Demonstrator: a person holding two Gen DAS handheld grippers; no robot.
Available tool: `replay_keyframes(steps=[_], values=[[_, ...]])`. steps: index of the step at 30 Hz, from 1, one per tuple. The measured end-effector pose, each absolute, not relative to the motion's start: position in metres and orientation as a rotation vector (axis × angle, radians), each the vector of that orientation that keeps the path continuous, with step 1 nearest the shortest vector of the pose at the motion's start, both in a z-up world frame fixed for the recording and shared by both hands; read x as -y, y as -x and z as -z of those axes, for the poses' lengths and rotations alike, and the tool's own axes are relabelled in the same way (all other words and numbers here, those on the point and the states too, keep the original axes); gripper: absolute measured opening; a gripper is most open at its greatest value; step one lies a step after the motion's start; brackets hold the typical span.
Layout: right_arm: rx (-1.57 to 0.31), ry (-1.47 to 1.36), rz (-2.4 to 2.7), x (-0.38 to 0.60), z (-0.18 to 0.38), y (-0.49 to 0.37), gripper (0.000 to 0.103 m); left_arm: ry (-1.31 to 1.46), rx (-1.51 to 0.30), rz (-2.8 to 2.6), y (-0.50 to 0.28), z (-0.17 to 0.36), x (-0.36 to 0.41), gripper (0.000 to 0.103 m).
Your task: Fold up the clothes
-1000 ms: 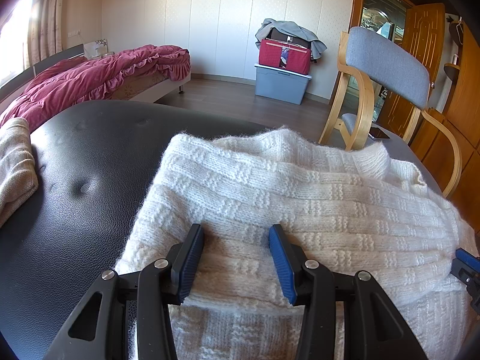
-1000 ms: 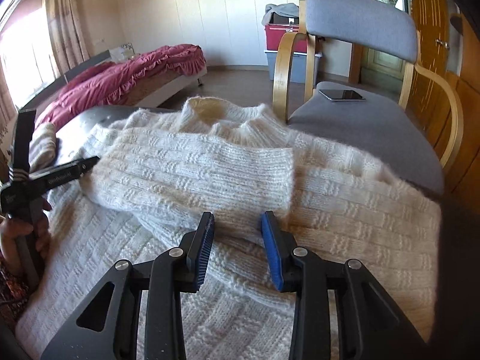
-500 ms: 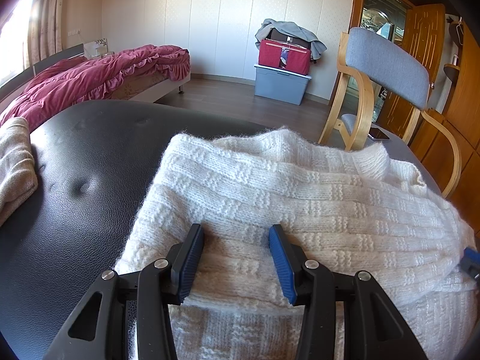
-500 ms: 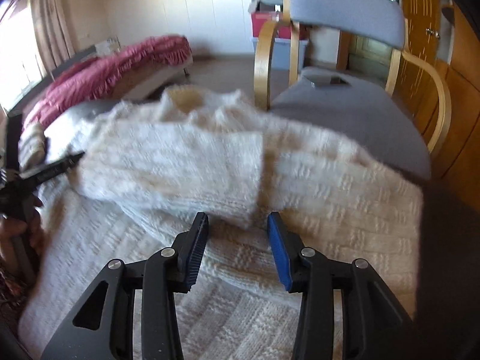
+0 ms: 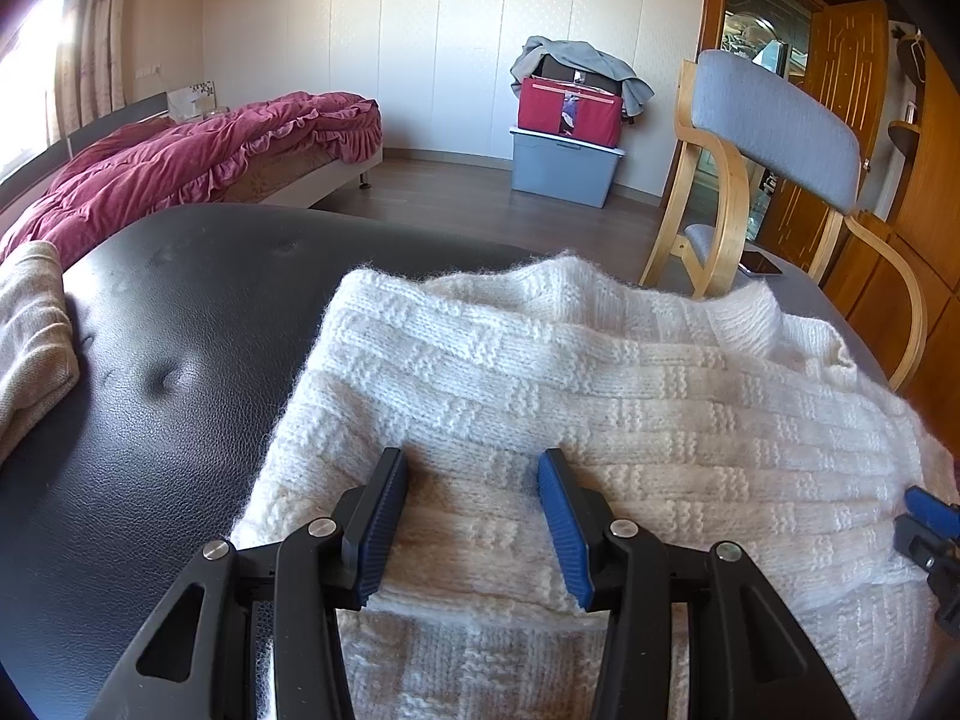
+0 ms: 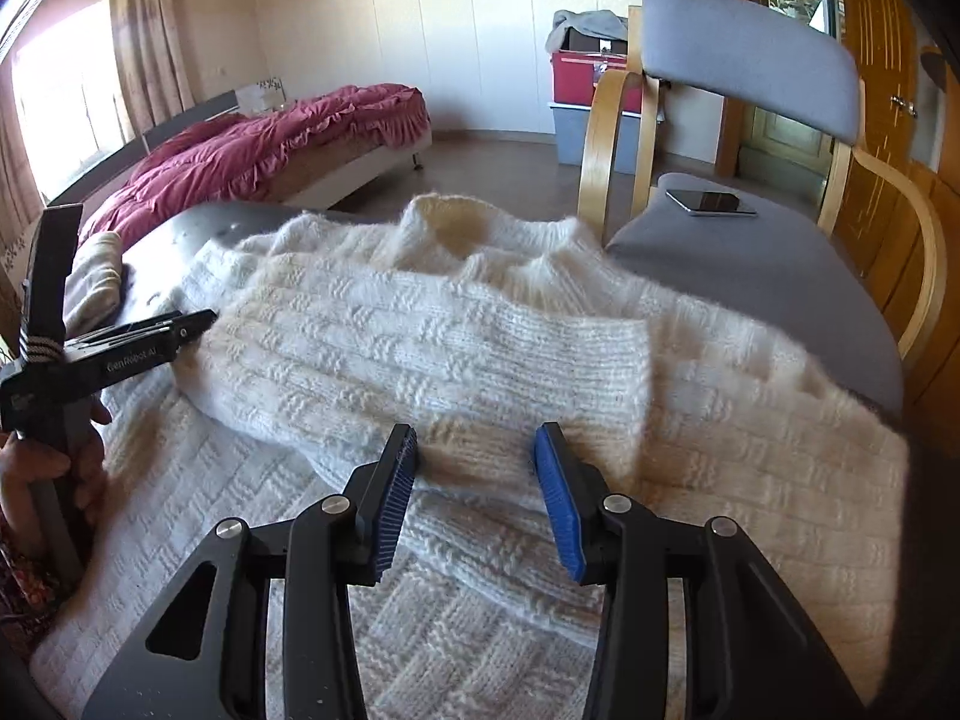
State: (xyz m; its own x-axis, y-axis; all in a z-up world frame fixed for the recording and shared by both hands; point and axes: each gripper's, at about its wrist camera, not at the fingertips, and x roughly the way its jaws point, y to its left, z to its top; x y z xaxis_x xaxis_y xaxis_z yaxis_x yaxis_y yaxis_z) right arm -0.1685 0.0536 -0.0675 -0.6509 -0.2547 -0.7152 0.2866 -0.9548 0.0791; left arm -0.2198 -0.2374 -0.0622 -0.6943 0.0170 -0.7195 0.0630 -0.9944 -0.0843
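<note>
The left gripper [image 5: 471, 483] is spread, its pads resting on the one white sweater [image 5: 600, 396], pinching nothing. The right gripper [image 6: 477, 459] has just been opening; a folded sleeve [image 6: 420, 360] lies between its spread fingers, running crosswise. The collar points away, beyond both.

A cream basket-weave knit sweater [image 5: 600, 384] lies on a black leather surface [image 5: 180, 360], near a beige garment [image 5: 30, 324] at its left edge.

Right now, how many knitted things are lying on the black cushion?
2: a white knitted sweater spread across the black leather cushion, and a beige knitted garment at its left edge. More may be hidden.
</note>
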Motion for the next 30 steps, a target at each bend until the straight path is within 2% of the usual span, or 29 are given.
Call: replay_keyframes(steps=[7,12,15,19,23,25,30], values=[[-0.149,-1.145,2.623,-0.050,0.069,0.161,0.043,-1.214,-0.208,2.881,0.219,0.060,0.242,0.046],[-0.102,-1.142,2.613,-0.054,0.070,0.163,0.044,-1.146,-0.264,2.916,0.209,0.049,0.246,0.046],[-0.088,-1.141,2.609,-0.055,0.069,0.164,0.045,-1.151,-0.119,2.975,0.200,0.038,0.220,0.046],[-0.086,-1.139,2.609,-0.055,0.069,0.164,0.045,-1.172,0.224,3.064,0.185,0.031,0.158,0.046],[-0.081,-1.137,2.607,-0.055,0.069,0.165,0.045,-1.087,0.444,3.116,0.179,0.030,0.112,0.046],[-0.080,-1.137,2.606,-0.055,0.069,0.165,0.046,-1.086,0.508,3.078,0.184,0.038,0.100,0.046],[-0.084,-1.137,2.606,-0.054,0.069,0.166,0.046,-1.193,0.462,3.064,0.193,0.051,0.103,0.046]])
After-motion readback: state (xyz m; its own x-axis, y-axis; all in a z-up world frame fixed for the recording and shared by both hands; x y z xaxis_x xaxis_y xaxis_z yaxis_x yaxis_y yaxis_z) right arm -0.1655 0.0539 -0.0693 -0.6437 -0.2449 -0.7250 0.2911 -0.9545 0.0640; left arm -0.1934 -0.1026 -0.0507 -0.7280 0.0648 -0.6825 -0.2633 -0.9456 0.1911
